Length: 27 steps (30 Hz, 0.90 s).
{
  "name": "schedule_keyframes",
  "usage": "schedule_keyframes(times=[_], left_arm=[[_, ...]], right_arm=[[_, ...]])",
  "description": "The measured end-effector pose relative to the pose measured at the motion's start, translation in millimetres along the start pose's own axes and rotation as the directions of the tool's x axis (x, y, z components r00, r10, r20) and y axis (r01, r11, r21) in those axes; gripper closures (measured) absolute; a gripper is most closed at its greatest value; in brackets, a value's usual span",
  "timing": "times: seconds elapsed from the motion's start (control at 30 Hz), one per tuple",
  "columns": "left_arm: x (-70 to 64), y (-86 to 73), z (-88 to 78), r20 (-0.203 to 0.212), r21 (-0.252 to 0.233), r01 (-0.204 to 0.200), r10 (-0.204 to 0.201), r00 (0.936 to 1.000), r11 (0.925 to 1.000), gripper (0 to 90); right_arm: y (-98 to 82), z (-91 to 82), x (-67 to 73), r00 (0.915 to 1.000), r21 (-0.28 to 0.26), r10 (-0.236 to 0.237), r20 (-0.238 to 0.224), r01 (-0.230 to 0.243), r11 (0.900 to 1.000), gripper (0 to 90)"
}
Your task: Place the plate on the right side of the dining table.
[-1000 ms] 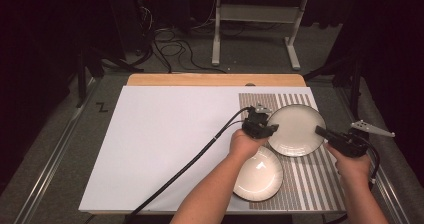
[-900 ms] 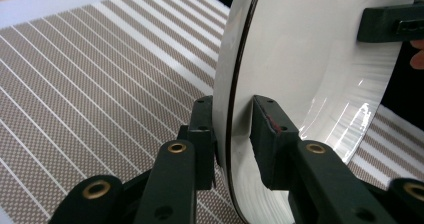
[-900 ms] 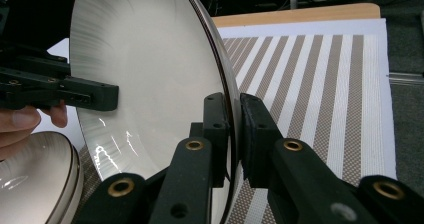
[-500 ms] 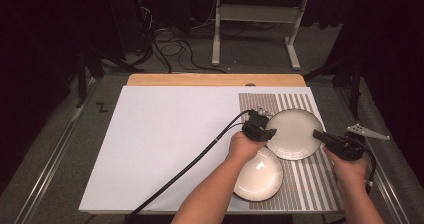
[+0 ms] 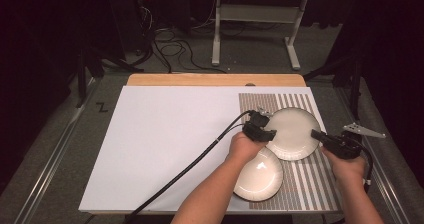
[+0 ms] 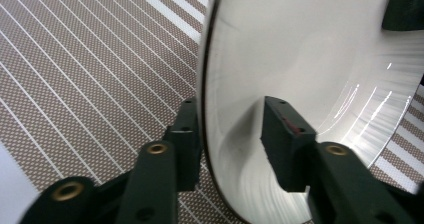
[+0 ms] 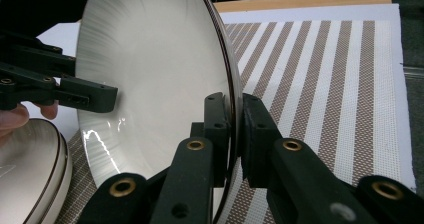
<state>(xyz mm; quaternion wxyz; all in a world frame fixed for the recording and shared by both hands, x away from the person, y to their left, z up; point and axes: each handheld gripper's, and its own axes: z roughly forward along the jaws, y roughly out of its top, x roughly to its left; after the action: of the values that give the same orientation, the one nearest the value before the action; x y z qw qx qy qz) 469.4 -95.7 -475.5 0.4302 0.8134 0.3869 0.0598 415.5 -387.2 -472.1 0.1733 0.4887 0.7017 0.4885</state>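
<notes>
- The white table (image 5: 165, 144) carries a striped mat (image 5: 300, 184) at its right side, and everything you are working on sits over that mat.
- Two pale plates lie there: the far plate (image 5: 292, 133) is the one both tools are on, and the near plate (image 5: 259, 175) rests just beside it, partly under your left wrist.
- Your right gripper (image 7: 236, 129) pinches the far plate's rim, jaws closed tight on either face of it.
- Your left gripper (image 6: 227, 144) straddles the opposite rim with one jaw under and one over; a gap shows on the inner side, so it has not yet clamped.
- The step in hand looks like a two-handed pickup of the far plate.
- Next, I'd judge, you need to close the left jaws on the rim, then raise both hands evenly so the plate stays level and clears the near plate.
</notes>
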Motion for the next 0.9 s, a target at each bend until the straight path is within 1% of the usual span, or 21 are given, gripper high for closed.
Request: schedule_keyframes(times=[0.07,0.13,0.2,0.27,0.37,0.4,0.47,0.5,0.57,0.67,0.7,0.8,0.9], left_arm=[[0.1,0.5,-1.6,-0.006,-0.007,-0.005,0.005,1.0,1.0,53.9],[-0.9,2.4,-5.7,-0.019,-0.027,-0.018,0.018,0.9997,0.9995,47.4],[-1.3,4.4,-12.5,-0.023,-0.051,-0.029,0.028,0.9994,0.9983,41.5],[-0.3,5.4,-21.4,-0.02,-0.086,-0.038,0.036,0.9991,0.9956,37.4],[3.6,5.4,-36.6,-0.027,-0.122,-0.047,0.044,0.9987,0.9914,31.5],[5.3,4.5,-41.9,-0.028,-0.133,-0.043,0.04,0.9988,0.9902,29.9],[10.3,1.3,-53.7,-0.018,-0.15,-0.045,0.043,0.9989,0.9877,27.4],[12.4,-1.2,-59.6,-0.021,-0.162,-0.048,0.046,0.9987,0.9856,26.3],[17.8,-8.0,-72.5,-0.026,-0.176,-0.053,0.049,0.9985,0.983,23.4],[26.1,-22.2,-92.5,-0.023,-0.201,-0.042,0.039,0.999,0.9787,18.6],[28.4,-28.6,-99.5,-0.023,-0.212,-0.039,0.035,0.9991,0.9765,16.2],[35.4,-51.7,-122.1,-0.04,-0.228,-0.051,0.043,0.9983,0.9723,13.9],[44.5,-75.7,-145.4,-0.061,-0.235,-0.056,0.043,0.9972,0.9703,10.5]], right_arm=[[0.2,0.0,0.3,1.0,-0.002,-0.003,-0.001,0.003,1.0,85.2],[0.4,0.7,1.1,0.9999,0.005,-0.004,0.013,0.004,1.0,85.0],[0.3,1.0,0.5,1.0,0.004,0.001,0.009,-0.001,1.0,85.0],[0.7,1.6,0.5,0.9999,0.003,-0.005,0.01,0.005,1.0,85.0],[1.3,2.6,1.7,0.9999,-0.001,0.0,0.014,0.0,1.0,85.0],[1.7,2.8,1.9,0.9999,0.0,-0.002,0.015,0.001,1.0,85.0],[2.2,3.1,2.2,0.9998,0.005,-0.003,0.018,0.003,1.0,84.9],[2.4,3.2,2.6,0.9998,0.006,-0.005,0.021,0.004,1.0,84.8],[3.0,3.6,2.7,0.9997,0.009,-0.009,0.025,0.009,1.0,84.8],[4.0,4.3,3.1,0.9996,0.015,-0.01,0.026,0.009,1.0,84.6],[4.3,4.5,3.3,0.9996,0.016,-0.01,0.028,0.009,1.0,84.6],[5.2,4.6,4.3,0.9993,0.022,-0.012,0.036,0.011,1.0,84.6],[6.1,5.1,4.9,0.999,0.026,-0.021,0.04,0.02,0.999,84.4]])
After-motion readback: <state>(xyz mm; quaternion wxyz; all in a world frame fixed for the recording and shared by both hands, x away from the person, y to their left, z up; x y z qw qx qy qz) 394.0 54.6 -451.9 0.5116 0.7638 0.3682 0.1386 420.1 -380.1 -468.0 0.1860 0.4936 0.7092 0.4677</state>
